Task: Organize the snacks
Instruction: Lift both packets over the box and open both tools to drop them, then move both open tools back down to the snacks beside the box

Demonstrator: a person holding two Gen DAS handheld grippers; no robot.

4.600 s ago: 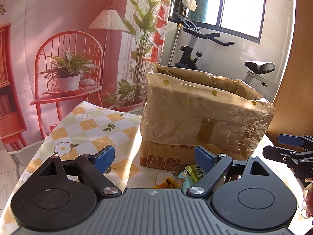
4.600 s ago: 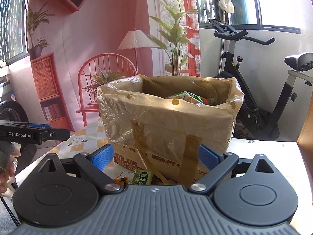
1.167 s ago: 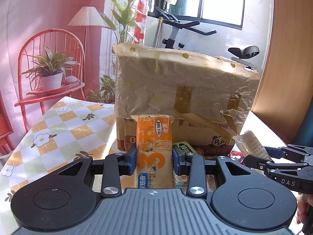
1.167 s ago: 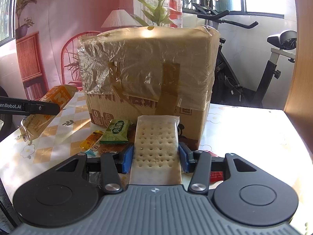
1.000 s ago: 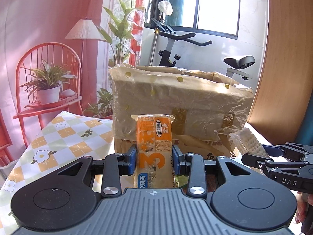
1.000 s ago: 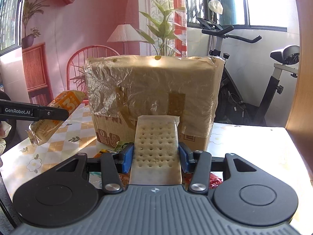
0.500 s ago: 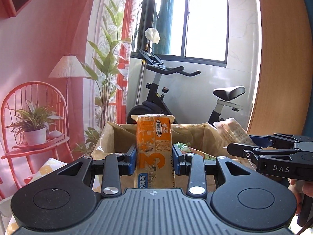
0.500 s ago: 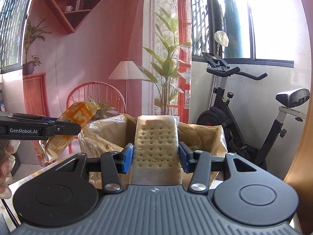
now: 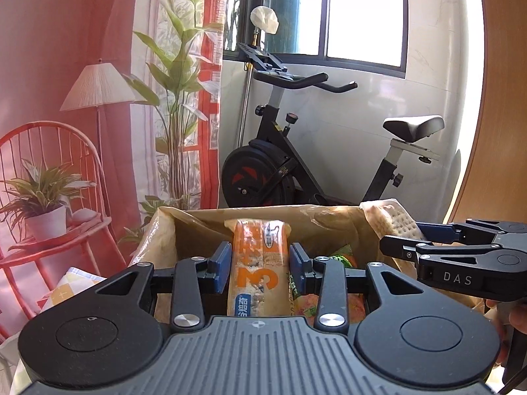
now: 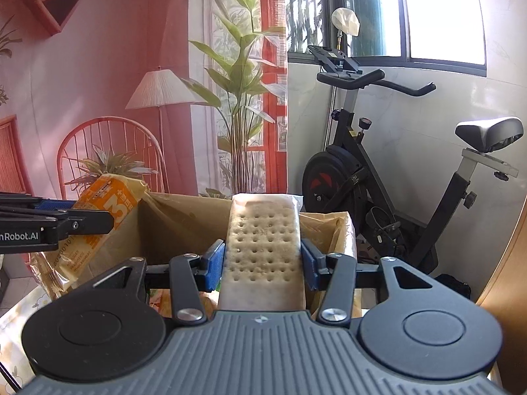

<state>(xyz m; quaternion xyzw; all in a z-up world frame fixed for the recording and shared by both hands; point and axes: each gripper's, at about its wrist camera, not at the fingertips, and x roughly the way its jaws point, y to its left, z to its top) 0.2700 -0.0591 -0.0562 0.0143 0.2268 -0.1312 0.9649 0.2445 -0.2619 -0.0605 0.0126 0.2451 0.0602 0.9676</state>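
We see both tongs poised over the open-topped cardboard box lined with crinkled tan plastic [image 9: 204, 217], each with a snack between its blue pads. The left gripper [image 9: 260, 265] has the long orange plastic snack packet printed with a big white "3" [image 9: 258, 256] standing upright between its pads. Its jaws have just been opening, and the pads look to us to stand just off the packet's sides rather than pinching it, though from this angle we cannot be sure. The packet's lower end is hidden behind the gripper body, above the inside of the box. The right gripper [image 10: 263, 265] is clamped at a middling width on the pale rectangular cracker packet dotted with small holes [image 10: 263, 240], pads pressed against both long edges, the packet upright over the box's right half. From the left wrist we see that same cracker packet at the box's far right corner, sticking out past the right tongs. Down in the box lie green and orange snack bags [image 9: 342, 256], beside the orange packet. A corner of the yellow-and-white checked tablecloth [image 9: 69, 283] shows at the left, and a black exercise bike [image 9: 280, 164] stands behind the box by the window
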